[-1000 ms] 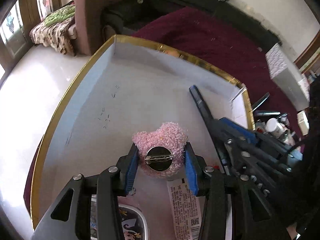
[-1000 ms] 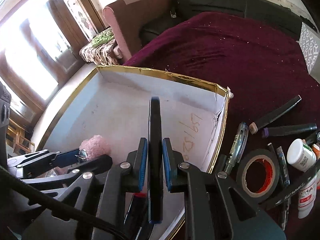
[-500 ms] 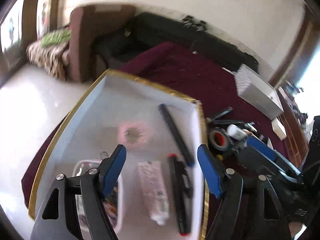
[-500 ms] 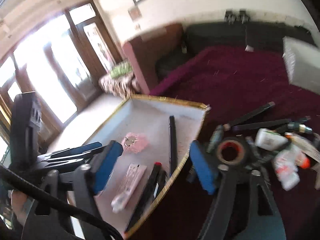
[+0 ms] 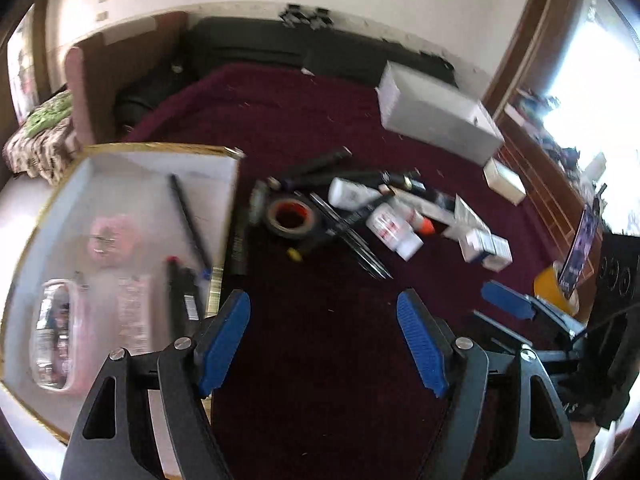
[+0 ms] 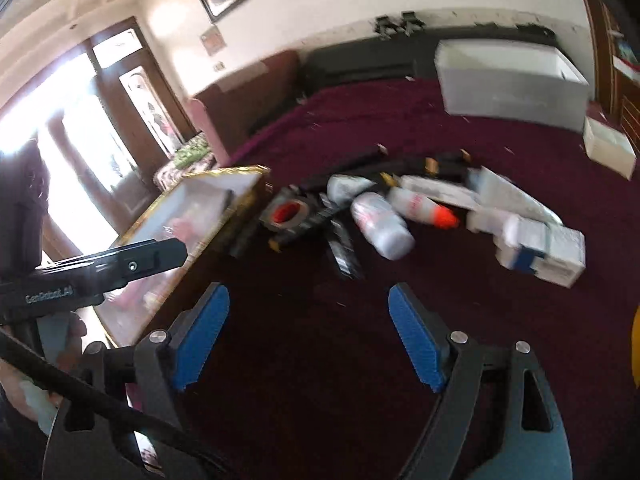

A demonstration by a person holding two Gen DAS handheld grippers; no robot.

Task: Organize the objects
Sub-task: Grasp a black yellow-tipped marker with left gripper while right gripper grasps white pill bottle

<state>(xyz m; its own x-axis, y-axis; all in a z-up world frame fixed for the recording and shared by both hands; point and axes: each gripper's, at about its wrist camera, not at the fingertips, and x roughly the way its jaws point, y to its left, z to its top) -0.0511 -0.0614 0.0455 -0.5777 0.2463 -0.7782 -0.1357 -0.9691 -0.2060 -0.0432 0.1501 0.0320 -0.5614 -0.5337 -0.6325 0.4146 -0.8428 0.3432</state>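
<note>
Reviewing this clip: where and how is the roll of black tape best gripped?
Grip the tape roll across its wall, one finger in the open core, one outside, coming from above. It lies flat on the maroon cloth, hole up, with pens crowding its right side.

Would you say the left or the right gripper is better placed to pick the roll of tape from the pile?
Probably left: the left gripper stands open with the roll of tape nearly straight ahead. From the right gripper, also open, it lies off toward the box.
</note>
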